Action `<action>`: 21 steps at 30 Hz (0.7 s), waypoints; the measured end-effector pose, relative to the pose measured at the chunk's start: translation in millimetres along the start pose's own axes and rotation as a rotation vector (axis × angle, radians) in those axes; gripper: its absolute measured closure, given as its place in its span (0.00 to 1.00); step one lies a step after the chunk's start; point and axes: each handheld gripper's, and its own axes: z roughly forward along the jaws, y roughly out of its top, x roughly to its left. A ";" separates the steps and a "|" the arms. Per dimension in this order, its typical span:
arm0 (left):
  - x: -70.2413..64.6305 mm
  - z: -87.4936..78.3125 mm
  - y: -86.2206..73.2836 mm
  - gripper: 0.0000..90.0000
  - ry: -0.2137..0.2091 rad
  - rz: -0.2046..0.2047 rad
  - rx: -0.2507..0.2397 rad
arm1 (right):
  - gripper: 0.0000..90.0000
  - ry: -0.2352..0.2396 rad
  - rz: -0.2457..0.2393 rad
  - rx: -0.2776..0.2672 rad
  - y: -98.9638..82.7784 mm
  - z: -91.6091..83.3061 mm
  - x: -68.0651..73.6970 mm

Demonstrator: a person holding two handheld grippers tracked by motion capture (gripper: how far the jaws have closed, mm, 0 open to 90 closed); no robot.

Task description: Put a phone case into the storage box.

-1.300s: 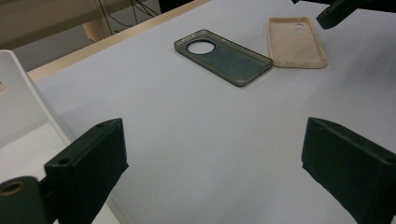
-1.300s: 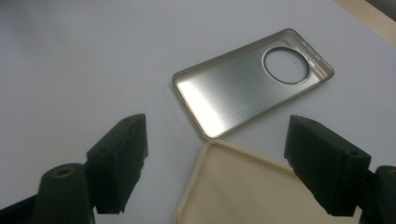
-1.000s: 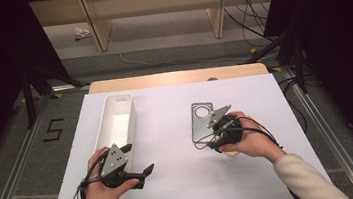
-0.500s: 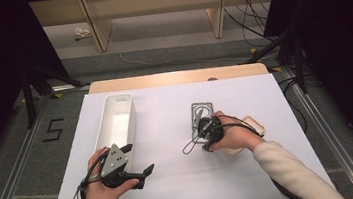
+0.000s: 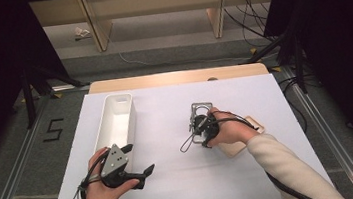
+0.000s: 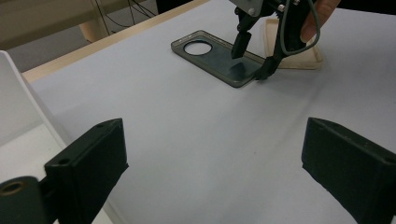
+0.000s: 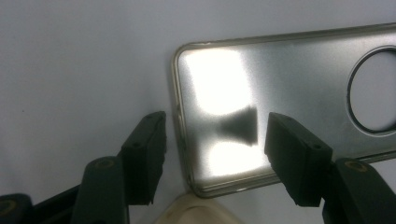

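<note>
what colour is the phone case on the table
Translucent smoky grey phone case, glossy, with a round camera cutout; clearest in the left gripper view.

The right tongs (image 5: pixel 199 127) have swung in from beside the grey phone case (image 5: pixel 201 110) and tipped down over its near end. Their jaws now straddle that end's edge, one over the case, one over the counter (image 5: pixel 165 106), parted. The right hand (image 5: pixel 228 129) has followed them leftward.

Phone case (image 5: pixel 202 111) lies right of the bin (image 5: pixel 118 121), beside a board (image 5: pixel 242 142).
</note>
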 end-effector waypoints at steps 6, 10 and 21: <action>0.1 -0.1 0.1 0.07 0.000 -0.001 -0.001 | 0.49 0.012 -0.041 0.033 6.0 0.5 -0.5; -0.3 0.0 0.1 0.07 -0.002 -0.001 -0.001 | 0.58 0.033 -0.078 0.049 9.7 0.8 0.4; -0.4 0.1 0.0 0.07 -0.003 -0.001 -0.001 | 0.77 0.066 -0.155 0.075 15.0 0.8 5.5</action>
